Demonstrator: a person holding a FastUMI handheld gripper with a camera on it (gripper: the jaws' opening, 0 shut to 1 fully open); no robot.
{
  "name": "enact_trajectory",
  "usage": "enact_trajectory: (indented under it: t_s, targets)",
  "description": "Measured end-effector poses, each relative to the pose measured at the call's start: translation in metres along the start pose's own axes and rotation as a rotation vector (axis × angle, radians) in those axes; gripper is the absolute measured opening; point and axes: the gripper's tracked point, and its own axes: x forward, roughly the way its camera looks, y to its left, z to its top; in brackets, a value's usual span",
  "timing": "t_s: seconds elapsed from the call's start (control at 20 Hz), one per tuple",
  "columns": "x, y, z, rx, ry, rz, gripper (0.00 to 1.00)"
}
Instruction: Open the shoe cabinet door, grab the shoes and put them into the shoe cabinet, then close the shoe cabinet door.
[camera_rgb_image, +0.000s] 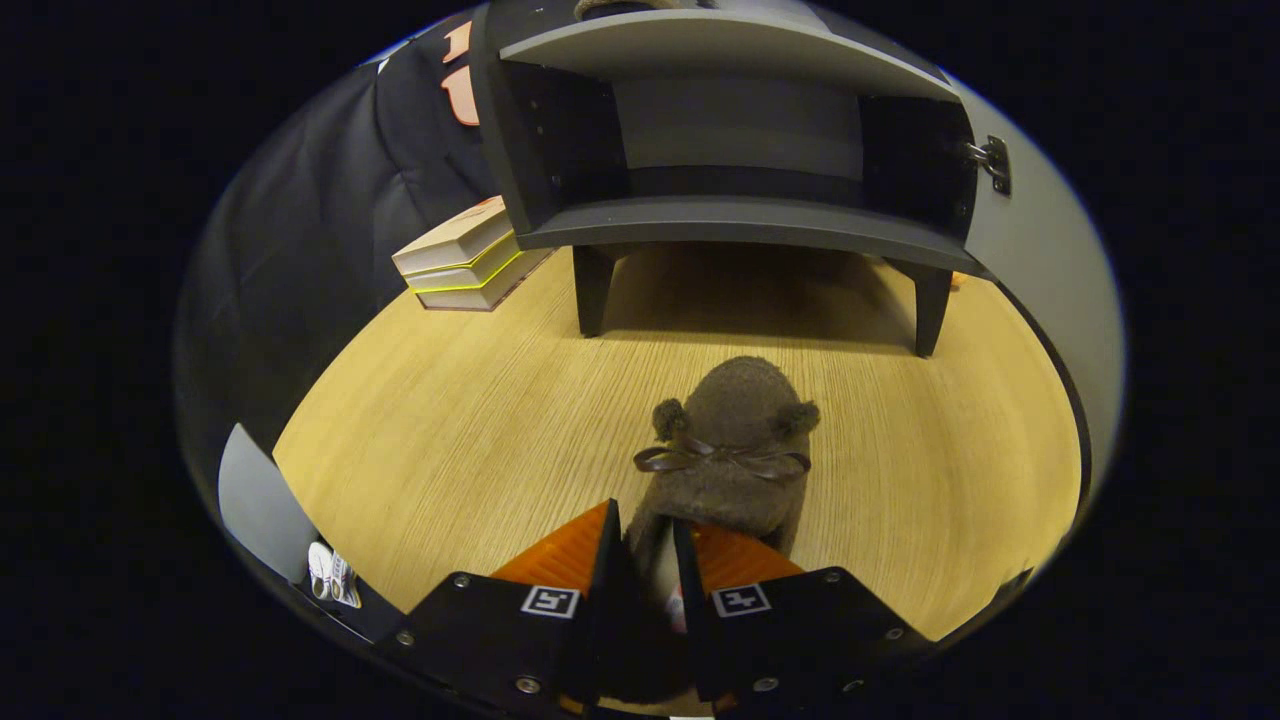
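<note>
A fuzzy brown shoe (735, 440) with small ears and a dark ribbon bow points toward the cabinet. My gripper (648, 545) is shut on the shoe's heel edge, both fingers pressing its rim. The shoe hangs or rests just over the wooden floor (480, 420); I cannot tell which. Beyond it stands the dark grey shoe cabinet (735, 225) on short legs, its compartment open and showing a pale back panel. The cabinet door (1040, 260) is swung open to the right, with a metal hinge (990, 160) at its inner edge.
A stack of books (465, 260) lies on the floor left of the cabinet, against the black cloth wall. A pale panel (260, 505) and a small white object (335, 578) sit near my left finger.
</note>
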Motion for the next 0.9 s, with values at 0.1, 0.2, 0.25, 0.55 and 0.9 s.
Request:
enact_trajectory:
  t_s: [0.1,0.2,0.25,0.55,0.9]
  targets:
    - [0.007,0.001,-0.001,-0.001,0.003,-0.009,0.2]
    - [0.008,0.001,-0.001,-0.004,0.0,-0.018,0.09]
    - [0.008,0.001,0.0,-0.006,-0.003,-0.023,0.08]
    - [-0.013,-0.02,0.02,0.094,-0.037,-0.063,0.02]
    - [-0.1,-0.032,0.105,0.15,-0.223,-0.157,0.01]
